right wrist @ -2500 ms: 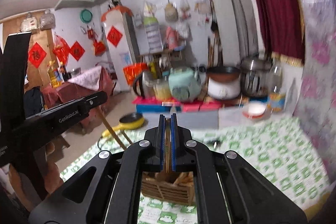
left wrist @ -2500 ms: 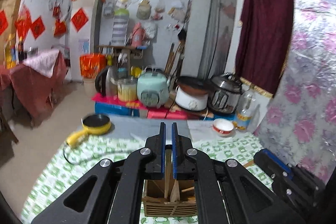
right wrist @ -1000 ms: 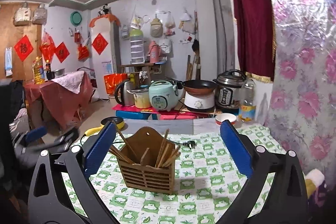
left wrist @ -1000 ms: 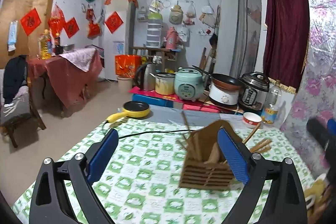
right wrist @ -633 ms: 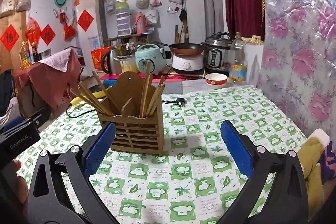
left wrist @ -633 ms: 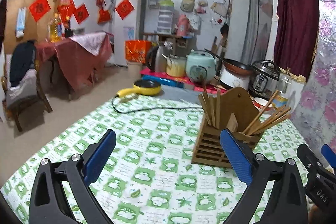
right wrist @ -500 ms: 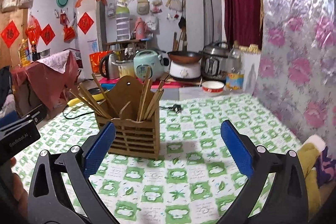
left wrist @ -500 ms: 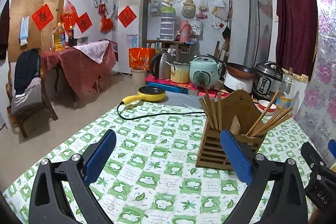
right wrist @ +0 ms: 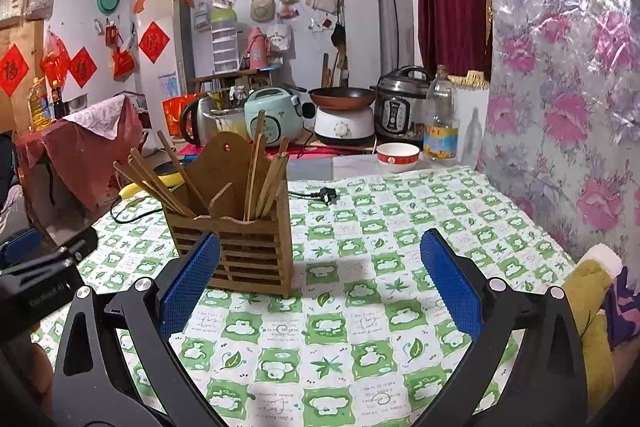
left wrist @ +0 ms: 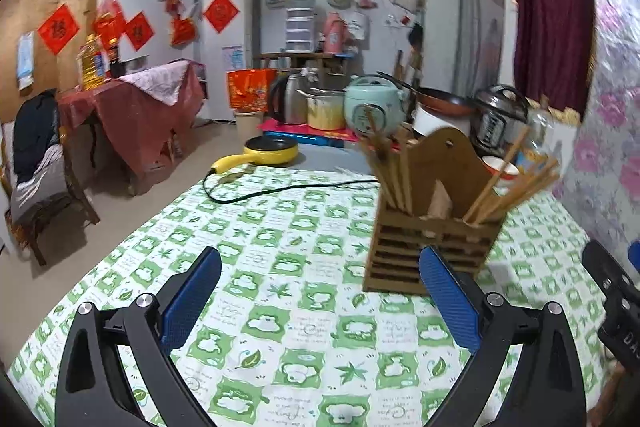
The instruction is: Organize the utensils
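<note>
- Left wrist view: slatted wooden utensil holder with an arched back panel point(left wrist: 432, 243) upright on the green-and-white checked tablecloth point(left wrist: 280, 307), ahead and to the right of the left gripper point(left wrist: 320, 301).
- Blue-padded jaws of that gripper spread wide, gripping nothing; right fingertip just in front of the holder's lower right corner, contact impossible to confirm.
- Thin wooden chopsticks point(left wrist: 390, 175) fanned out of the holder in two bunches, one leaning left of the arched panel, one leaning right; long axes steeply upward.
- Black power cord point(left wrist: 280, 189) trailing on the cloth left of the holder, toward a yellow electric frying pan point(left wrist: 272, 151) beyond the holder's far left.
- Black body of the other tool at the frame's right edge, right of the holder.
- Right wrist view: same holder point(right wrist: 236, 227) ahead and to the left of the right gripper point(right wrist: 320, 287), left fingertip overlapping its front lower corner.
- Jaws here equally far apart, likewise holding nothing.
- Chopsticks point(right wrist: 256, 171) again standing in both compartments, none seen loose on the cloth.
- Red-rimmed white bowl point(right wrist: 398, 153) well behind the holder to its right, off the cloth.
- Holder set between the two tools, roughly equally near each; sorting judged largely finished, any further pick likely a downward pinch along a stick's upper end.
</note>
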A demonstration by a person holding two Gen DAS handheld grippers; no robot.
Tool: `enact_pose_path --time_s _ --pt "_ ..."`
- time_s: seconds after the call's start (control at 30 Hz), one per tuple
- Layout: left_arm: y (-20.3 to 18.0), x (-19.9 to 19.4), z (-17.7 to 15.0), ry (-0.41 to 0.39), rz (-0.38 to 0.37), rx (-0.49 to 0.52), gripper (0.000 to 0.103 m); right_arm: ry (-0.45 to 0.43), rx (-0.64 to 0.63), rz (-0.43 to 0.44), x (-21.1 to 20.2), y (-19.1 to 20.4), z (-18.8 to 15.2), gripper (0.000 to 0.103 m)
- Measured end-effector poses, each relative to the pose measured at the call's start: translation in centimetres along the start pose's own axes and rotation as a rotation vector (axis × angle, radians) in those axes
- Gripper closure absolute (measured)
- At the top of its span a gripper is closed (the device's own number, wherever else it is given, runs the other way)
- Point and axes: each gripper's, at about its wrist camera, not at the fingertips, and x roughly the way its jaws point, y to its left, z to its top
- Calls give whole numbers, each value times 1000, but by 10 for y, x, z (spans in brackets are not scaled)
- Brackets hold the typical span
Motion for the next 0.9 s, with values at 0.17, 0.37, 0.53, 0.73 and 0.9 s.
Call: enact_pose_path --time_s 0.17,0.37,0.53,0.73,0.9 --pt "-2 -8 0 -40 9 9 6 -3 -16 -13 -2 4 -1 6" --pt "3 -10 5 -44 11 -14 6 -8 -1 -10 -7 2 0 6" --pt "1 -9 5 -42 13 -4 6 -11 -19 -3 -12 6 0 6" --pt "-2 -13 3 -52 11 4 6 -15 -28 -11 -14 6 -2 6" --pt "-4 -15 3 -57 10 9 6 0 -42 -10 -11 11 -5 6"
